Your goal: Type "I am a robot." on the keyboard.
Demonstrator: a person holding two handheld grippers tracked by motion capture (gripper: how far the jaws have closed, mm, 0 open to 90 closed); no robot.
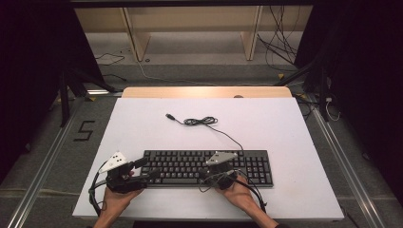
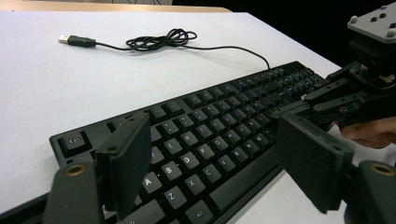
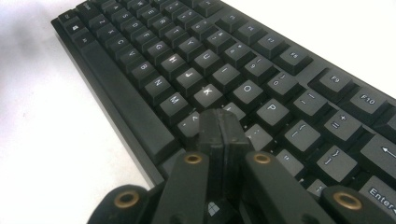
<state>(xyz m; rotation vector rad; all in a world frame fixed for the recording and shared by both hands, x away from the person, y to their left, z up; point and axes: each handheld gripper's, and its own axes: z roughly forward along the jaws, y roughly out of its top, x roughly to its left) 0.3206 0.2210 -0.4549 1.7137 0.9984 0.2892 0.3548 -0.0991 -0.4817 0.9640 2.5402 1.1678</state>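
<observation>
With both hands low at the near edge of the white bench (image 1: 142,128), you have the black full-size keyboard (image 1: 190,164) lying flat in front of you, long side across, near the bench's front edge. Your left claw (image 1: 146,168) sits at the keyboard's left end, jaws spread wide, nothing between the pads; in the left gripper view the left claw (image 2: 215,154) frames the A/S/D/Z/C key area from above, pads clear of the keys as far as I can tell. Your right claw (image 1: 205,172) is over the lower middle rows, right of the space bar. In the right gripper view the right claw (image 3: 223,128) has its jaws pressed together, clenched on nothing, tip down just in front of the K/M keys; contact with a key I can't confirm. Keyboard's thin black cable (image 1: 202,121) runs back from its rear edge, loosely coiled mid-bench, USB plug (image 1: 169,116) lying free beyond the coil.
</observation>
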